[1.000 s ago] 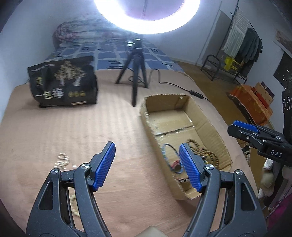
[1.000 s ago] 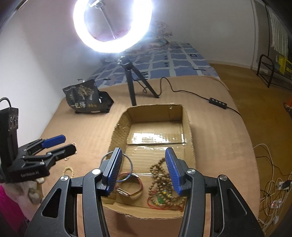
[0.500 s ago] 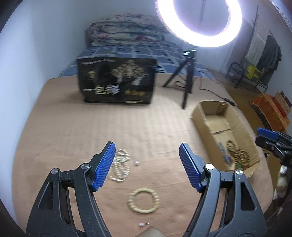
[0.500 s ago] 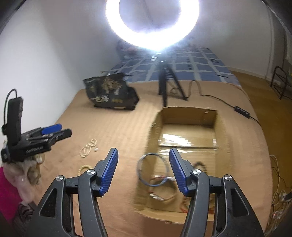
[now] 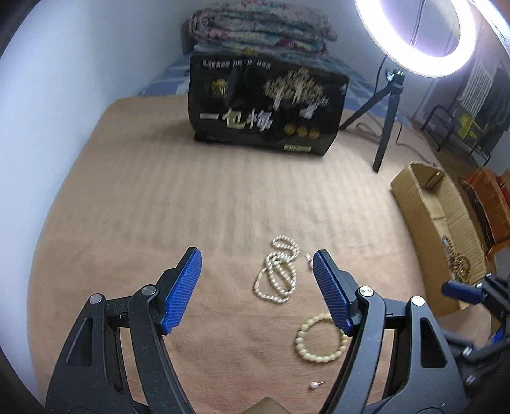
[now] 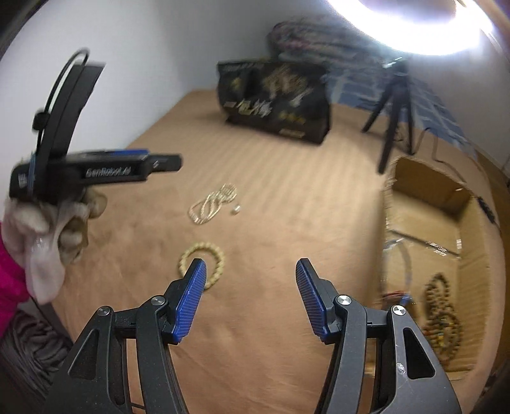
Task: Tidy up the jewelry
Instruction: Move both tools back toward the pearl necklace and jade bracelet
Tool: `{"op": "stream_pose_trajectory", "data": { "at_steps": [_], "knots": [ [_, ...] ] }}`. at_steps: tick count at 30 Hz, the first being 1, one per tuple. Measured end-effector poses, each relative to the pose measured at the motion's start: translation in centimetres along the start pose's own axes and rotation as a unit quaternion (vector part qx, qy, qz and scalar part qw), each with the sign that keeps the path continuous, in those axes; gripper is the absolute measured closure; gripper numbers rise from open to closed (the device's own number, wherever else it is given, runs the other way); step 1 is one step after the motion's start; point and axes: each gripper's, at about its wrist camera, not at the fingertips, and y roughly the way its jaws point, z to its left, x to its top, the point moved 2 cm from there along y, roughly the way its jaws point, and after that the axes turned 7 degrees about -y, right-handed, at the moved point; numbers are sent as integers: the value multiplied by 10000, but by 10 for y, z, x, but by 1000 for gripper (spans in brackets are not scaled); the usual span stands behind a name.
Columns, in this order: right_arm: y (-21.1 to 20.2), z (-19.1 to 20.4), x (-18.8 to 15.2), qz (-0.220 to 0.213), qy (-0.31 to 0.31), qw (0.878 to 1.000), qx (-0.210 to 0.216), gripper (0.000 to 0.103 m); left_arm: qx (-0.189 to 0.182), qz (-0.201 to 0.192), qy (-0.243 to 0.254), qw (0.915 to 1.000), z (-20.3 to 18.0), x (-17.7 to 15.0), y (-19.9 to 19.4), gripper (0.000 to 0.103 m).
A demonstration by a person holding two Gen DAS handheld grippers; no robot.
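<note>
A pearl necklace lies bunched on the tan blanket, just ahead of my open left gripper. A cream bead bracelet lies beside the left gripper's right finger, with a small pearl stud nearer to me. In the right wrist view the bracelet shows just past the left fingertip of my open, empty right gripper. The necklace lies farther off. The cardboard box at the right holds brown beads. A gloved hand holds the left gripper.
A black printed bag stands at the back of the blanket. The ring light's tripod stands between the bag and the box. A folded quilt lies behind. A white wall runs along the left.
Both views have swung left, from the box to the loose jewelry on the blanket. The right gripper's jaws stand a little wider than a second ago. The left gripper's jaws are unchanged.
</note>
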Motion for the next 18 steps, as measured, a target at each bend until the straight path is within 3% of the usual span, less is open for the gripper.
{"op": "stream_pose_trajectory", "data": {
  "at_steps": [9, 18],
  "knots": [
    [46, 29, -8, 454, -145, 9985, 285, 45, -59, 539, -36, 9985, 3, -9, 37, 29],
    [72, 31, -9, 569, 17, 9973, 467, 45, 11, 825, 31, 9966, 3, -15, 66, 34]
  ]
}}
